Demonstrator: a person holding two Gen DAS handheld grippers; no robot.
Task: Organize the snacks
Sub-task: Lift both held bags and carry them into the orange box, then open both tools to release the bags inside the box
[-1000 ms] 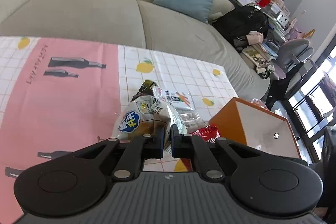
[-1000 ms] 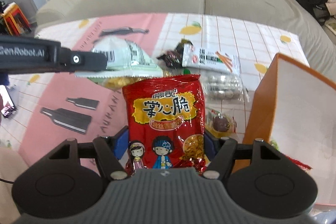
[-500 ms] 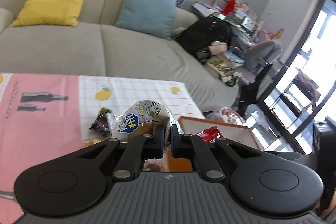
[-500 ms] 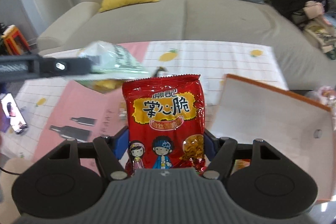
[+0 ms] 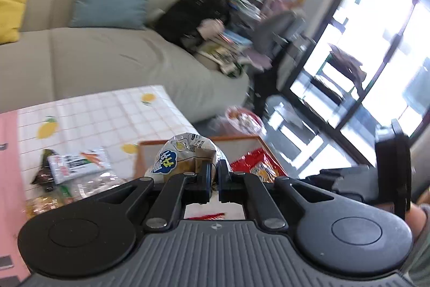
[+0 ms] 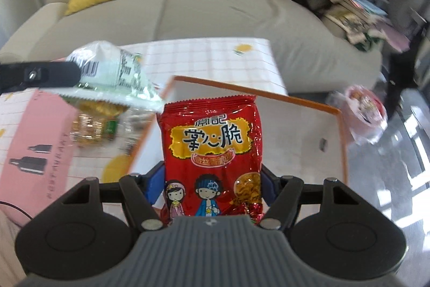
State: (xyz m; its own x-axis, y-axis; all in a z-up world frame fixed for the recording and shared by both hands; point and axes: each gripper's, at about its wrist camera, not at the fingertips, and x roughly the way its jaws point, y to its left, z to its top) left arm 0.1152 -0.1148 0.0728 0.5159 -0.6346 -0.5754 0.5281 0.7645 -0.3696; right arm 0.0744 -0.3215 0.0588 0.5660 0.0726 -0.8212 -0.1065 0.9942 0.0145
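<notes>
Risk sits mostly with the left gripper (image 5: 213, 180): its fingers are pressed almost together on just the edge seam of the pale bag (image 5: 185, 156), which hangs over the near-left rim of the orange box (image 6: 268, 94), so a swing or an early release could drop it on the table (image 6: 204, 58) among the loose snacks (image 5: 78, 166) at 9 o'clock rather than inside. The right gripper (image 6: 212, 188) pinches the red bag (image 6: 215, 149) across its lower width with fingers half spread, upright over the box's white floor — slick foil may slide. Both bags head for one opening, with the pale bag at 10 o'clock of the red one, so they could bump.
</notes>
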